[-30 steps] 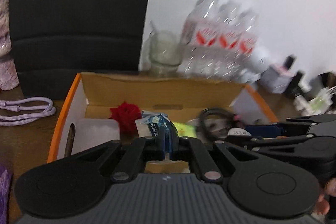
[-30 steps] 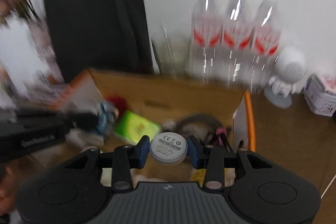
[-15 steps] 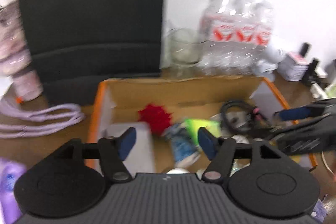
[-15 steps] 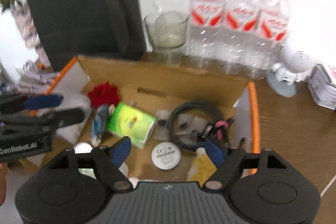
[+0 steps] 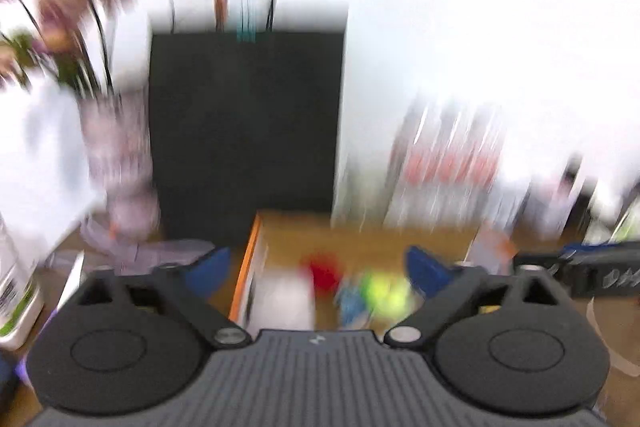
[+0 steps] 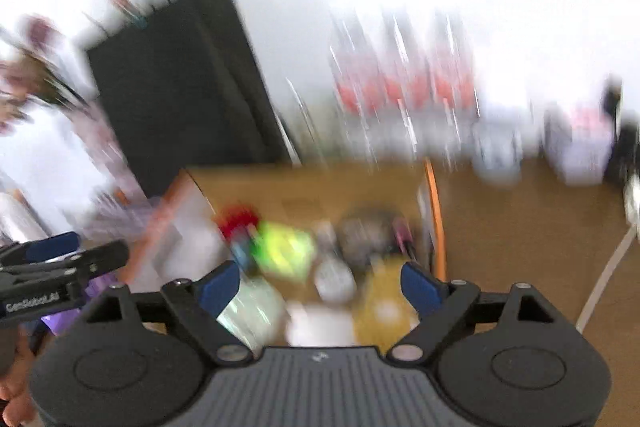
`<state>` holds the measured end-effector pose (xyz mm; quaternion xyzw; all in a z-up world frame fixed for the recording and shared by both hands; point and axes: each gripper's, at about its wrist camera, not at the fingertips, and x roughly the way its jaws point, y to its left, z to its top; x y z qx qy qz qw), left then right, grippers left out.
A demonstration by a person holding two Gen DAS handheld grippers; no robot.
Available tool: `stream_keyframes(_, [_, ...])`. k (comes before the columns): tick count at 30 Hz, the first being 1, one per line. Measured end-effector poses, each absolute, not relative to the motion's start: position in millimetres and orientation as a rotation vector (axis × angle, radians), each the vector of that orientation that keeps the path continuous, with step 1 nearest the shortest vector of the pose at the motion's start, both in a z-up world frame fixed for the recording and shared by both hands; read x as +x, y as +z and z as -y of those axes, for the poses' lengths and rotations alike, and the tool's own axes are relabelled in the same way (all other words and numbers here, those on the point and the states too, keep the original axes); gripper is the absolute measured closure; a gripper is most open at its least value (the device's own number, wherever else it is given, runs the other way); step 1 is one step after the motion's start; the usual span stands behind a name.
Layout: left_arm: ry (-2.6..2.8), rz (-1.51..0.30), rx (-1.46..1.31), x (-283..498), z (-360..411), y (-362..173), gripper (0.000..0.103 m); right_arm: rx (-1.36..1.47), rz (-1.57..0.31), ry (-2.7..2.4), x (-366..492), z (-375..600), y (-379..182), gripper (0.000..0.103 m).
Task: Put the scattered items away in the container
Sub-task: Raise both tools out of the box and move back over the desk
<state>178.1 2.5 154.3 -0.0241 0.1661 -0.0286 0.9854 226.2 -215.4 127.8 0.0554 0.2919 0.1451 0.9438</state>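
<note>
A lived-in home: a wooden tabletop [image 6: 520, 227] crowded with shrink-wrapped water bottles [image 6: 404, 107] upper right, a flower vase [image 5: 116, 155] at left, a black bag [image 5: 244, 123] at centre.

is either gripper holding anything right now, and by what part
Nothing is held. The left gripper and right gripper have just been opening; both stand wide, empty, above the cardboard box.

Both wrist cams sit behind own blue-tipped fingers, tilted slightly down, close to an open brown cardboard box [image 5: 360, 239] [image 6: 304, 187] w/ orange edges on a wooden table, facing the white wall. Both views blurred; left cam looks from box's left side, right cam from its right.
</note>
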Motion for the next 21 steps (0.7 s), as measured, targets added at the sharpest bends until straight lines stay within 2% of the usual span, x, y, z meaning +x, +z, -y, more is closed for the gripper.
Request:
stream_keyframes(1, [-0.069, -0.306, -0.050, 168.4, -0.9, 149.5, 0.002, 0.091, -0.497, 0.291, 209.5, 213.8, 123.8, 0.014])
stream_keyframes(3, [-0.071, -0.312, -0.037, 158.0, 3.1, 141.2, 0.002, 0.056, -0.417, 0.285, 190.5, 209.9, 113.8, 0.014])
stream_keyframes(9, [0.006, -0.319, 0.048, 94.2, 12.0, 118.8, 0.000, 0.111, -0.411, 0.283, 146.7, 222.4, 100.0, 0.014])
stream_keyframes(16, [-0.051, -0.365, -0.028, -42.8, 26.8, 46.4, 0.000, 0.178, -0.422, 0.281, 11.8, 243.2, 37.0, 0.014])
stream_keyframes(21, [-0.111, -0.402, 0.061, -52.1, 45.6, 35.7, 0.000, 0.130, -0.448, 0.263, -17.9, 240.7, 11.5, 0.020])
